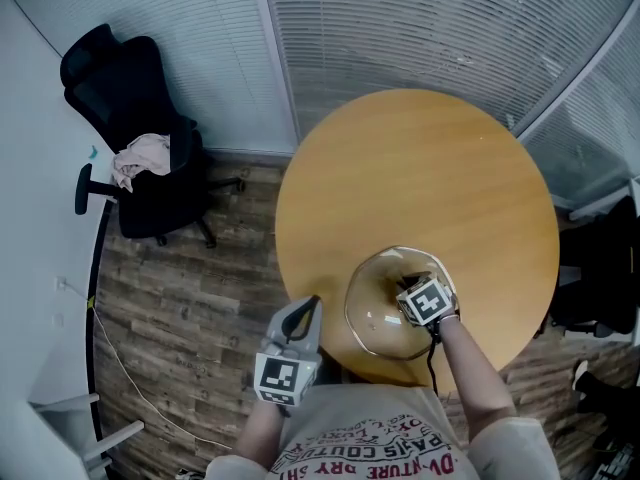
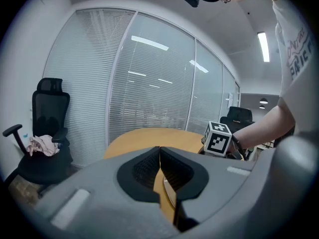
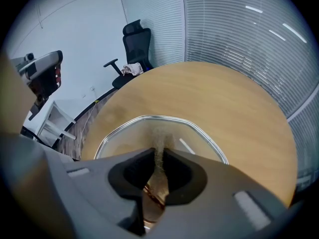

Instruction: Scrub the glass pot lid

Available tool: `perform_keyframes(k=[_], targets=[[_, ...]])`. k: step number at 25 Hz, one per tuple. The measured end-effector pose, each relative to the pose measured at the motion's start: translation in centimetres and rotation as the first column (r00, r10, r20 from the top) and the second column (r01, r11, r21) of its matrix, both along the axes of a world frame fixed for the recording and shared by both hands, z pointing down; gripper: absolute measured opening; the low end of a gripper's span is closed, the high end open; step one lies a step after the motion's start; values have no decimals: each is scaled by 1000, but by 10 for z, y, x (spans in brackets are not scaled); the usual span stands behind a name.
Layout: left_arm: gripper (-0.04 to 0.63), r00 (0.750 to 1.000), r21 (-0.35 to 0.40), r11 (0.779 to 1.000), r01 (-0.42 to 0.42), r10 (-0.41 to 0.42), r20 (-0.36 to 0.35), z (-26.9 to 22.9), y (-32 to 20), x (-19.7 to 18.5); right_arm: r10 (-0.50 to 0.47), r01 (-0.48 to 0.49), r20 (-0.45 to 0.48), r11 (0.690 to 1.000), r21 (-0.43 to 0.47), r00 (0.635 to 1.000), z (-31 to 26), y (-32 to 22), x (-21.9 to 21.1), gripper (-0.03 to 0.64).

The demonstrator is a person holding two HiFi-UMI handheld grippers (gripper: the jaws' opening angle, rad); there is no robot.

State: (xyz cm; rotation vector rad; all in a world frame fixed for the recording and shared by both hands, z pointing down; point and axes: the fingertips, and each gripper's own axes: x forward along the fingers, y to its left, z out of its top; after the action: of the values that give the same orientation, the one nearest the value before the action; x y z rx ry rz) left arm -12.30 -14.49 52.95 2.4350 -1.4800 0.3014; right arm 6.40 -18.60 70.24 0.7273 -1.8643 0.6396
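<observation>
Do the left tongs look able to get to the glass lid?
Probably yes. The left tongs hang shut just off the table edge, the glass lid lies close beside them with nothing between; the right tongs, shut on a thin pad, occupy only its middle.

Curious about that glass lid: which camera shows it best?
The head view: nearly the whole glass pot lid shows from above. The right gripper view shows only its far part; the left gripper view, a sliver.

Bright, even office light (ceiling strips [image 2: 263, 46] glare); gripper views fisheye-warped, dark-cornered.
</observation>
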Motion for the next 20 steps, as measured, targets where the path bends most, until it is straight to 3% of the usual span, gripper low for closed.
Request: perform_keyframes(k=[6, 12, 20], targets=[[9, 1000, -13, 1000, 12, -12, 7, 1, 0, -8, -87, 86, -24, 995, -44, 996, 0, 4, -21, 54], [8, 1000, -26, 999, 20, -20, -2, 5, 8, -9, -148, 147, -53, 989, -27, 987, 0, 4, -39, 54], [8, 999, -26, 999, 35, -35, 3, 4, 17, -16, -299, 304, -164, 953, 9, 940, 2, 18, -54, 54]])
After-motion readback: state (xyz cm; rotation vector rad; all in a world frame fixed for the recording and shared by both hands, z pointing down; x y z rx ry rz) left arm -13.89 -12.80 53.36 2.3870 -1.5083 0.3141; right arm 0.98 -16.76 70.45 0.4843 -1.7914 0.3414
